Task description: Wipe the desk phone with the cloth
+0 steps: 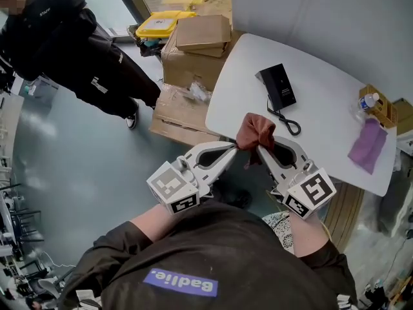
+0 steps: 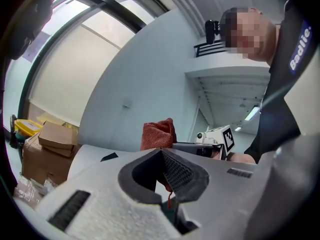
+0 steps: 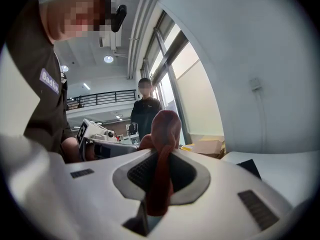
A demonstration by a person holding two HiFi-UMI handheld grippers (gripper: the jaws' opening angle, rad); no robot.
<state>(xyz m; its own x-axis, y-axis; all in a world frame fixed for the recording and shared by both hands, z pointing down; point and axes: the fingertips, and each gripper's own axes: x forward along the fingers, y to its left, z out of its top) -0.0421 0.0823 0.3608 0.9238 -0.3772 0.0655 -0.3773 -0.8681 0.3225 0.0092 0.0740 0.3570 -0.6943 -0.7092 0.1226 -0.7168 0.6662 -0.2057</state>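
Observation:
Both grippers hold a reddish-brown cloth (image 1: 255,132) bunched up in the air over the near edge of the white table (image 1: 322,134). My left gripper (image 1: 235,146) is shut on the cloth's left side, and the cloth (image 2: 158,134) sticks up past its tip (image 2: 161,152). My right gripper (image 1: 261,149) is shut on the right side, with the cloth (image 3: 163,159) running down between its pads (image 3: 160,154). The black desk phone (image 1: 277,86) lies flat further back on the table, with its coiled cord (image 1: 288,123) trailing towards me. Neither gripper touches the phone.
A purple cloth (image 1: 368,144) and a water bottle (image 1: 367,101) sit at the table's right end. Cardboard boxes (image 1: 200,44) and a yellow-lidded bin (image 1: 158,24) stand on the floor behind the table's left end. A person in black (image 1: 64,37) stands at far left.

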